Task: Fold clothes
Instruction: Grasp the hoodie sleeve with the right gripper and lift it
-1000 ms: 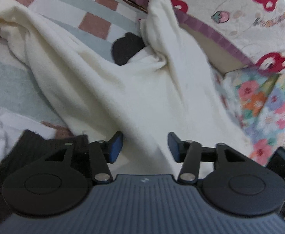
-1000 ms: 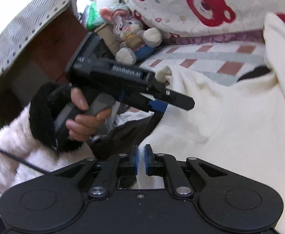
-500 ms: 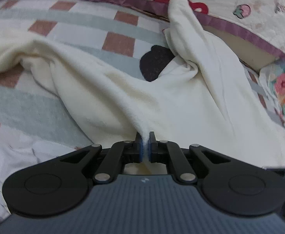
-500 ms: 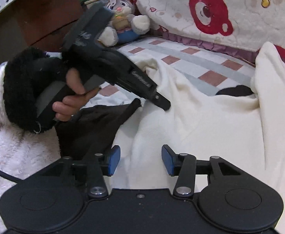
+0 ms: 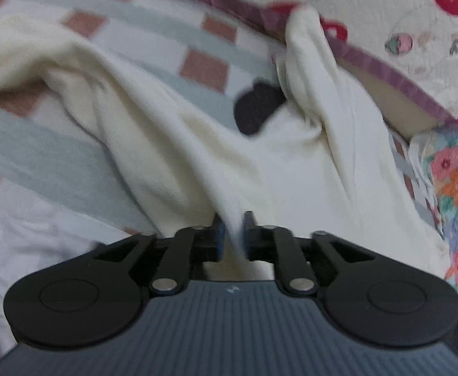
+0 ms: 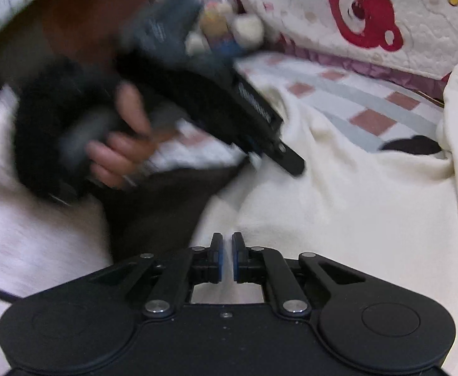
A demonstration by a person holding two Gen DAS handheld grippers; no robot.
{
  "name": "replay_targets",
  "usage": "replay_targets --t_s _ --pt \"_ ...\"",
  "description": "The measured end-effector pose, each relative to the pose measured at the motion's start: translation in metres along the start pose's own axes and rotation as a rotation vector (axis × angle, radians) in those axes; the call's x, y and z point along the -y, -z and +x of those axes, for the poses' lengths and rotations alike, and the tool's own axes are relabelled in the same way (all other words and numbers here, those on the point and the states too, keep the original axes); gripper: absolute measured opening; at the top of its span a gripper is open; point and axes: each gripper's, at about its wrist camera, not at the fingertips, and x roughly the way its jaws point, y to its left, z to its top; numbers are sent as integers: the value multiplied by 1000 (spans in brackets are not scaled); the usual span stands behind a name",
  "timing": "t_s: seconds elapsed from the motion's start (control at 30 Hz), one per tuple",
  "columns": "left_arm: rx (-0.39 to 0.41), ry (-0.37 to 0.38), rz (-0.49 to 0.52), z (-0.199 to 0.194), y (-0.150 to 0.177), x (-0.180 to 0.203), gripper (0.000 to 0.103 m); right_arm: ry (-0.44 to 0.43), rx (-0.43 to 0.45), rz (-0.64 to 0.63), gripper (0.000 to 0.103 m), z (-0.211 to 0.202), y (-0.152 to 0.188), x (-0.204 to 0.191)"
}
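A cream fleece garment (image 5: 260, 156) lies spread on the checked bed cover, one sleeve (image 5: 307, 50) draped up against the quilt at the back. My left gripper (image 5: 232, 228) is shut on a pinched fold of its near edge, which rises between the pads. In the right wrist view the same garment (image 6: 354, 203) fills the right side. My right gripper (image 6: 225, 250) is shut at the garment's near hem; whether cloth sits between its pads is unclear. The left gripper (image 6: 279, 156), held by a hand, shows blurred above the cloth there.
A dark brown cloth (image 6: 166, 206) lies left of the garment. A black item (image 5: 257, 109) lies under the garment's collar. A bear-print quilt (image 5: 401, 15) borders the back, a floral cloth (image 5: 448, 188) the right. A plush toy (image 6: 229, 28) sits far behind.
My left gripper closed on the garment's edge and has lifted it a little. My right gripper opened half a second ago and has shut again at the hem.
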Motion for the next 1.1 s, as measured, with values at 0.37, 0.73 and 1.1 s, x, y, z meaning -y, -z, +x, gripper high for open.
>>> replay_targets --t_s 0.37,0.73,1.1 --pt "82 -46 -96 -37 6 -25 49 -184 -3 102 8 -8 19 11" --pt "-2 -157 -79 -14 8 -30 51 178 -173 -306 57 5 11 -46" --pt "380 -171 -535 -104 -11 -125 53 350 -117 -417 10 25 7 -56"
